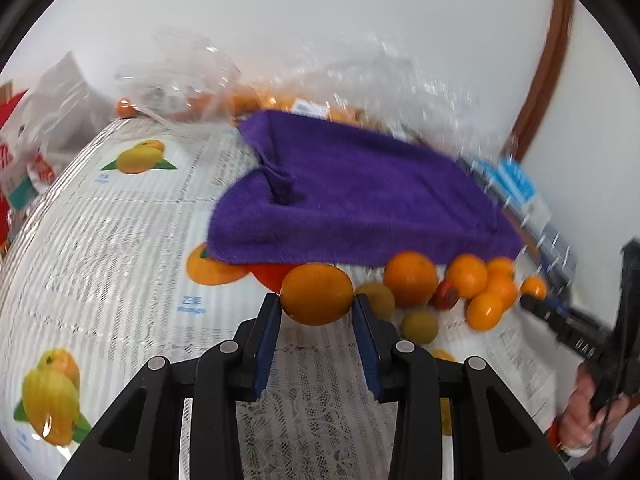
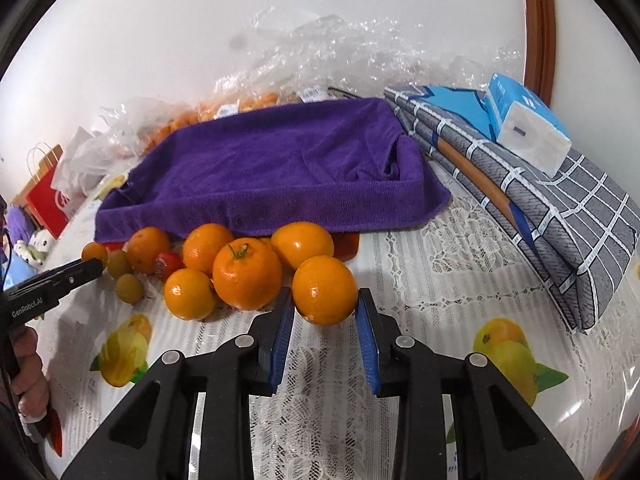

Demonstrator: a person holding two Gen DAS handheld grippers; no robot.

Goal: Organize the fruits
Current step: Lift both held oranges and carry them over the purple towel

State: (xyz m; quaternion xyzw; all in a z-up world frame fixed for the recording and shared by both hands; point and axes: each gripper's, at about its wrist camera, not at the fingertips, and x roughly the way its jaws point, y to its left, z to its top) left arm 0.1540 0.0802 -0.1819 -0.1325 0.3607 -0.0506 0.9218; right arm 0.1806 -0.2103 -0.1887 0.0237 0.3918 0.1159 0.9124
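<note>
My left gripper [image 1: 317,307] is shut on an orange [image 1: 317,294] and holds it above the table. In the right wrist view the left gripper [image 2: 90,265] is at the left end of the fruit pile with a small orange [image 2: 94,253] at its tip. My right gripper [image 2: 325,303] is shut on an orange [image 2: 325,290] at the right end of the pile. Several oranges [image 2: 247,276], small yellow-green fruits [image 2: 129,288] and a red one [image 2: 170,263] lie in front of a purple towel [image 2: 280,168] draped over a tray.
Clear plastic bags [image 2: 320,56] with more oranges lie behind the towel. A folded grey checked cloth [image 2: 560,216] with a tissue pack [image 2: 528,128] on it lies at the right. A red paper bag [image 2: 46,196] stands at the far left. The tablecloth [image 2: 420,280] is printed with fruit.
</note>
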